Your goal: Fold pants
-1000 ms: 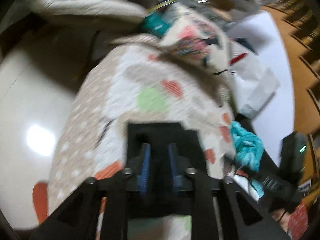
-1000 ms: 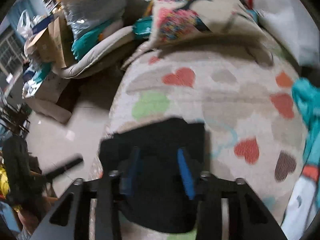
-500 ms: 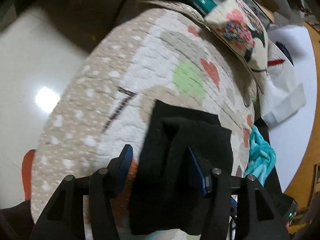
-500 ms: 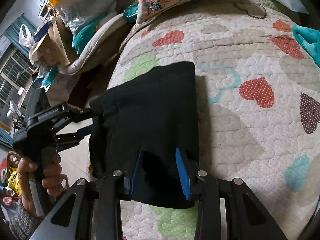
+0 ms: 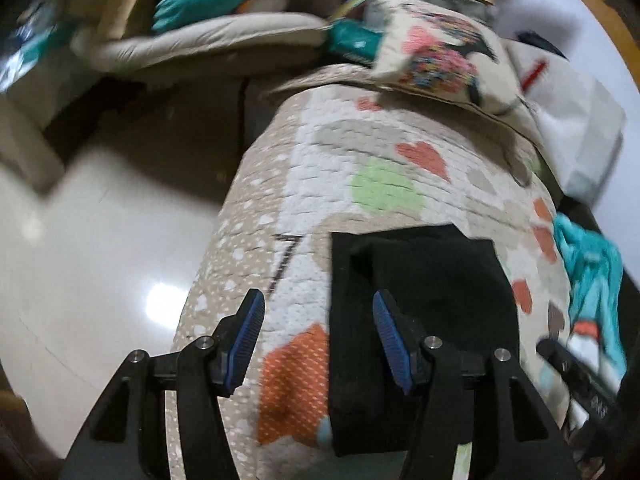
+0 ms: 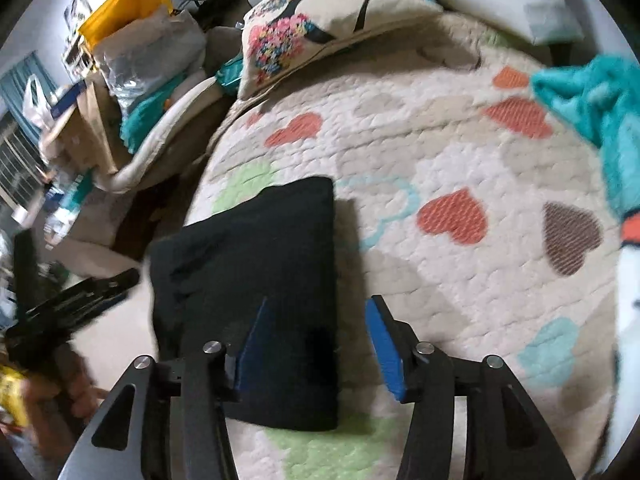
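Note:
The black pants (image 5: 424, 304) lie folded into a compact rectangle on the heart-patterned quilt (image 5: 360, 168). They also show in the right wrist view (image 6: 256, 280). My left gripper (image 5: 318, 340) is open and empty, above the pants' left edge. My right gripper (image 6: 320, 344) is open and empty, above the pants' right edge. The left gripper also appears at the left of the right wrist view (image 6: 76, 304), held in a hand.
A patterned pillow (image 6: 320, 20) lies at the far end of the quilt. A teal cloth (image 6: 592, 108) lies at the right. The quilt's left edge drops to a shiny floor (image 5: 100, 248). Bags and cushions (image 6: 140, 60) pile up at the far left.
Both grippers have opened wider and let go of the pants. Both have pulled back and apart, so the folded pants lie free on the quilt.

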